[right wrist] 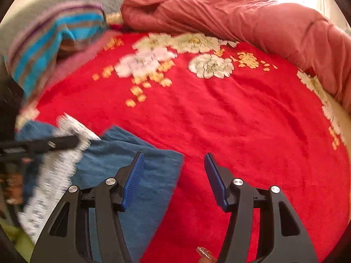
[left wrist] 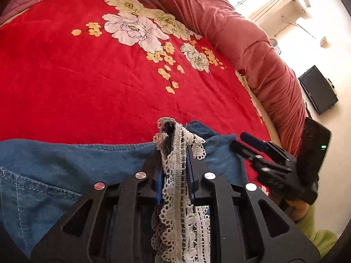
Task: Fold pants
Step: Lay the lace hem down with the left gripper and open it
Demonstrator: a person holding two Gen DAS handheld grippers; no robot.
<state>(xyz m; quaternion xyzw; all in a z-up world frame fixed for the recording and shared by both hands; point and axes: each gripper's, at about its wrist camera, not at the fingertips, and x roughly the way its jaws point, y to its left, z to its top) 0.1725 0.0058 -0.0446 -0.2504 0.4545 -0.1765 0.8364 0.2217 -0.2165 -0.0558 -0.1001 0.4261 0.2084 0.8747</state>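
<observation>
Left gripper (left wrist: 175, 140) clenches the pants (left wrist: 54, 175) by their lace trim (left wrist: 177, 186); only the right wrist view shows the right gripper (right wrist: 174, 166) released over the red bedspread (right wrist: 241, 120).

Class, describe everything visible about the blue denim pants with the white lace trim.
The blue denim pants look like soft, faded denim with pale stitching and a stitched pocket, edged with white lace trim in openwork loops. They lie crumpled on the red floral blanket. The left gripper is shut on the lace-trimmed edge, lifting it slightly. The right gripper hangs open above a flat blue corner; whether it touches the cloth cannot be told.
</observation>
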